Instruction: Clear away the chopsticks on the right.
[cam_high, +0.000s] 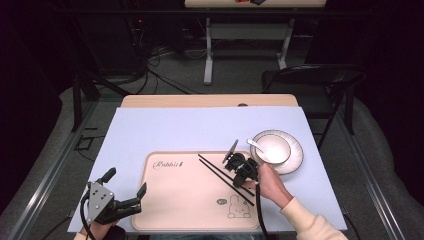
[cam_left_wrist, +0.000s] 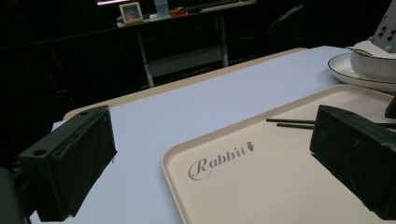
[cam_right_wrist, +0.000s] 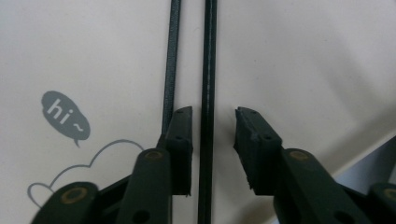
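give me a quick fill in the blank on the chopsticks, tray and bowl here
1. The right gripper has its jaws open around one of the two black ____.
2. The word printed on the beige tray is ____.
3. The white bowl stands on a ____, right of the tray.
4. The left gripper holds ____.

Missing words: chopsticks; Rabbit; plate; nothing

Your high view looks forward and down on the tabletop (cam_high: 150, 125). The left tool view looks low across the tray (cam_left_wrist: 261, 186); the right tool view sits close above it. All share the chopsticks (cam_high: 220, 172).
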